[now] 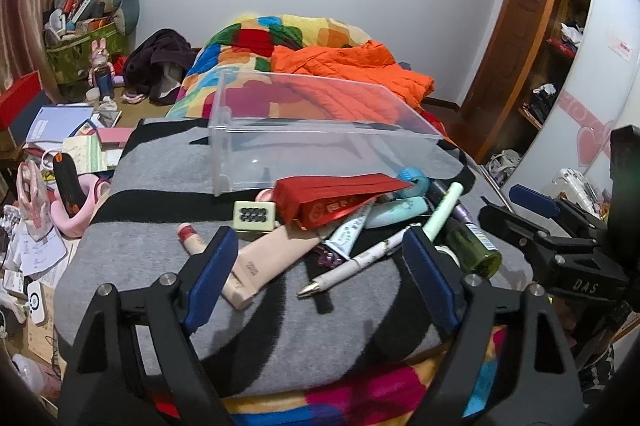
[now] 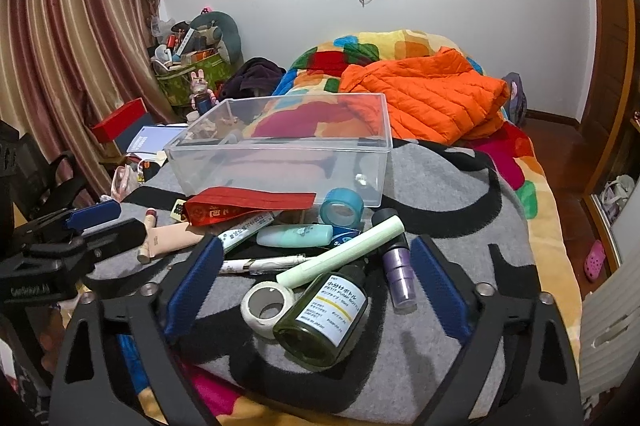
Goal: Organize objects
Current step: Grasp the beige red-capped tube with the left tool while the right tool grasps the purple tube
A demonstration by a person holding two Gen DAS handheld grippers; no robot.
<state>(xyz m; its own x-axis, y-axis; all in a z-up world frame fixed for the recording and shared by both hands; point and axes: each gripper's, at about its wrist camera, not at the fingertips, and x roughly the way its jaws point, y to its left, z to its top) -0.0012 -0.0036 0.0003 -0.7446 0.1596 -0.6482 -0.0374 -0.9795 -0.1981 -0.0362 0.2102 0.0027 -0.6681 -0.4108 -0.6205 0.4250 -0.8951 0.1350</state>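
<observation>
A clear plastic bin (image 1: 320, 150) (image 2: 280, 162) stands empty on a grey and black blanket (image 1: 152, 182) on the bed. In front of it lies a pile: red envelope (image 1: 340, 198) (image 2: 248, 204), beige tube (image 1: 264, 262), mahjong tile (image 1: 255, 216), white pen (image 1: 356, 264) (image 2: 260, 264), green bottle (image 2: 324, 314) (image 1: 474, 246), white tape roll (image 2: 266, 306), blue tape roll (image 2: 341, 207), pale green stick (image 2: 344, 252), purple tube (image 2: 398, 270), teal tube (image 2: 296, 235). My left gripper (image 1: 320, 246) is open above the beige tube and pen. My right gripper (image 2: 316, 258) is open around the bottle and tape.
An orange jacket (image 1: 352, 66) and a multicoloured quilt (image 1: 248, 38) lie behind the bin. Papers, books and a red box (image 1: 20, 98) clutter the floor at left. A wardrobe (image 1: 536, 26) stands at right.
</observation>
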